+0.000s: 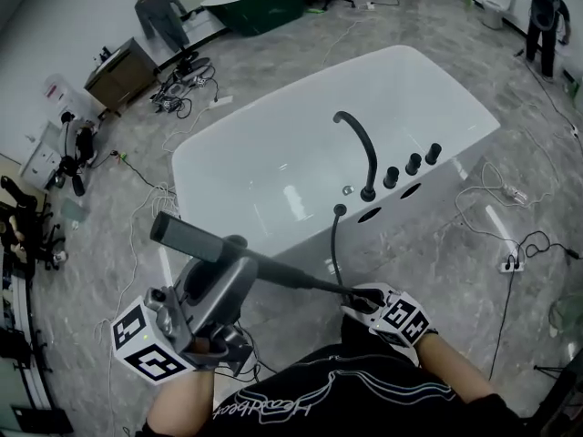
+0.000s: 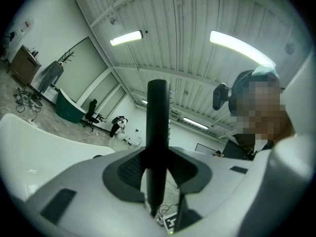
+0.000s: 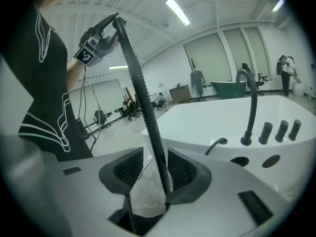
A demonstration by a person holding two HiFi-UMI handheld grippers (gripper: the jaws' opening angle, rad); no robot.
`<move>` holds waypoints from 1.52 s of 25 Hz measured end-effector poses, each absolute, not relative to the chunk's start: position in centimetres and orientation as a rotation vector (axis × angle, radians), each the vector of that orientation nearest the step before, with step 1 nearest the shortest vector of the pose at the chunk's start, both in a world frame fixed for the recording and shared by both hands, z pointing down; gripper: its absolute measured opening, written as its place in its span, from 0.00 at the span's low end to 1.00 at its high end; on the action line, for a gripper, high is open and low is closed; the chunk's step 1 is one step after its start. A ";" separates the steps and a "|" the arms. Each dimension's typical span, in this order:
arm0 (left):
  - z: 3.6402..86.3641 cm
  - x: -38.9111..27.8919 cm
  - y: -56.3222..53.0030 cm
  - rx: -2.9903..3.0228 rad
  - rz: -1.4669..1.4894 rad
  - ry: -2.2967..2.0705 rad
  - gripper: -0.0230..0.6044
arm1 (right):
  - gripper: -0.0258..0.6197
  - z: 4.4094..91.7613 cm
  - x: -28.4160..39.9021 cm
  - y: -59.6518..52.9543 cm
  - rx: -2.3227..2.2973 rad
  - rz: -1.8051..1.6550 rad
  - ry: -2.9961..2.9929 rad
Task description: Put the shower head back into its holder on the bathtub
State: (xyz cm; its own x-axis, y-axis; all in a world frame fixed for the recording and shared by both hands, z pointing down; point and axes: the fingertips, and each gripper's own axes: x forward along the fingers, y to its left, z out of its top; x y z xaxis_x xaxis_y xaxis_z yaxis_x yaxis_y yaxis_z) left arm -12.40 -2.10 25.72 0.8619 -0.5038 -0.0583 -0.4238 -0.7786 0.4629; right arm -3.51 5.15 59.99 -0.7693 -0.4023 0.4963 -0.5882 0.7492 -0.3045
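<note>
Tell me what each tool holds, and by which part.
Left tool grips the shower head by its handle. Right tool holds nothing: open, with the hose between its jaws.

A black short-sleeved T-shirt (image 1: 337, 394) w/ white line print is worn. The left gripper (image 1: 228, 253) & right gripper (image 1: 363, 300) are moulded in grey plastic w/ dark ribbed pads (image 3: 129, 168). A b/w square-marker cube (image 1: 146, 342) is mounted on each.
</note>
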 end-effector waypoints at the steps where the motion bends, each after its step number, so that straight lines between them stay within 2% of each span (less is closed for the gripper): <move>1: 25.6 -12.3 -2.6 2.587 -0.249 -0.683 0.25 | 0.28 60.3 -3.3 4.7 0.753 0.648 -2.544; 7: 25.7 -12.0 -6.5 2.588 -0.220 -0.751 0.25 | 0.18 61.2 -2.1 2.2 0.698 0.790 -2.553; 18: 28.3 -16.8 -12.4 2.434 -0.277 -0.993 0.25 | 0.13 56.0 2.6 0.0 0.749 1.123 -2.705; 25: 26.1 -21.8 -11.3 2.359 -0.417 -1.043 0.25 | 0.13 48.1 2.6 -1.6 0.818 1.107 -2.860; 38: 27.8 -23.4 -10.3 2.328 -0.397 -1.139 0.25 | 0.13 37.1 4.7 -9.9 0.831 0.942 -3.160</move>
